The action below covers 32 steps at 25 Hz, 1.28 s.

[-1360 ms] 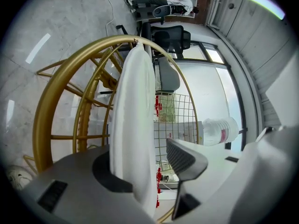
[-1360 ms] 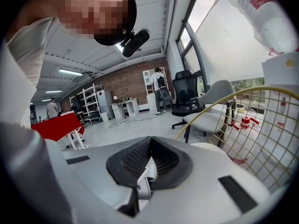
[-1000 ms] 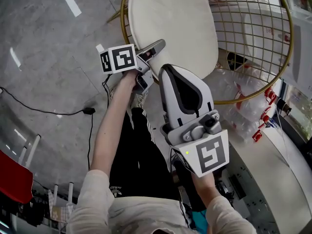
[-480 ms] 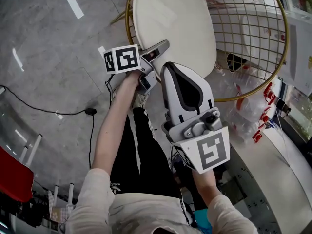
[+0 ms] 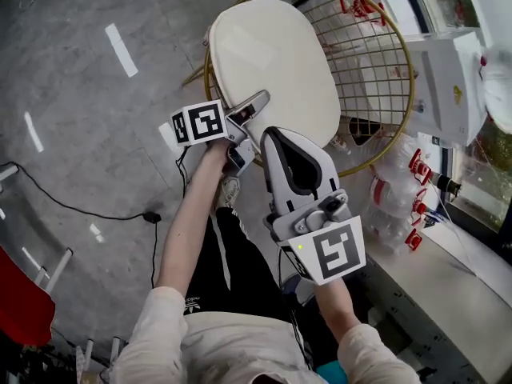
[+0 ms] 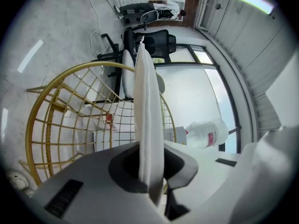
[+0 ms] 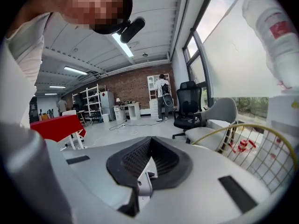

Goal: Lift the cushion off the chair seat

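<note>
A round cream cushion [image 5: 272,58] lies over the seat of a gold wire chair [image 5: 404,78]. My left gripper [image 5: 258,101] is shut on the cushion's near edge. In the left gripper view the cushion [image 6: 147,101] stands edge-on as a white band between the jaws of that gripper [image 6: 149,167], with the chair's wire frame [image 6: 51,101] off to one side of it. My right gripper [image 5: 276,134] hovers just beside the cushion's near rim. In the right gripper view its jaws [image 7: 147,164] meet with nothing between them.
Clear water bottles with red caps [image 5: 400,190] lie under and beside the chair. A white counter [image 5: 448,286] runs along the right. A black cable [image 5: 80,186] crosses the grey floor at left, with a red table corner [image 5: 24,306] lower left. The person's legs are under the grippers.
Both grippers have risen, and the left one has taken the cushion's near edge up with it. The chair now looks smaller and farther below.
</note>
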{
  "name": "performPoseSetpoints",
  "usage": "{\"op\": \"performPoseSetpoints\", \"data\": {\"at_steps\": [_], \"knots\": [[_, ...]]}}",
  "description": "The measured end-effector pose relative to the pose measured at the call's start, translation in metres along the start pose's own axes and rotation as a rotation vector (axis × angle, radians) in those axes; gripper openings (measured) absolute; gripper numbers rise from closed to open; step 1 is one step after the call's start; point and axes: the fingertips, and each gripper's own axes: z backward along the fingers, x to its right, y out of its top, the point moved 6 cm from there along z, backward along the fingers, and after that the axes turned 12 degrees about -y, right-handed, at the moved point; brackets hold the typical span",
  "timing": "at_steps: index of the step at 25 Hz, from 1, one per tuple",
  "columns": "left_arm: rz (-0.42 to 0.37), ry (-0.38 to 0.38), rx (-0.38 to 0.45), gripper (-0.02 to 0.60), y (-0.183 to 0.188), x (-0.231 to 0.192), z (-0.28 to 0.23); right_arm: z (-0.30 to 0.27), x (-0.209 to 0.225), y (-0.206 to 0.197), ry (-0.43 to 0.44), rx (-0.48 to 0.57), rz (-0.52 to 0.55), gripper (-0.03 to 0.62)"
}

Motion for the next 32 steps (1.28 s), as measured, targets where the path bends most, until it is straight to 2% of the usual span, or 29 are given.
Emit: {"op": "performPoseSetpoints", "data": {"at_steps": [3, 7, 11, 16, 21, 28, 32], "knots": [[-0.059, -0.021, 0.007, 0.04, 0.018, 0.042, -0.01, 0.005, 0.005, 0.04, -0.043, 0.055, 0.035, 0.017], [-0.152, -0.042, 0.042, 0.04, 0.039, 0.121, -0.026, 0.018, 0.016, 0.1, -0.1, 0.078, 0.012, 0.017], [-0.307, -0.083, 0.071, 0.04, 0.073, 0.208, -0.048, 0.017, 0.021, 0.163, -0.128, 0.152, 0.024, 0.017], [-0.593, -0.081, 0.155, 0.04, 0.112, 0.319, -0.061, 0.017, 0.023, 0.24, -0.159, 0.297, 0.027, 0.017], [-0.848, -0.072, 0.264, 0.04, 0.125, 0.43, -0.052, 0.031, 0.014, 0.316, -0.185, 0.434, 0.041, 0.017], [-1.344, 0.036, 0.489, 0.04, 0.119, 0.578, -0.026, 0.061, 0.004, 0.397, -0.233, 0.621, 0.09, 0.017], [-1.584, 0.109, 0.571, 0.041, 0.099, 0.64, -0.01, 0.088, 0.006, 0.428, -0.26, 0.702, 0.091, 0.017]]}}
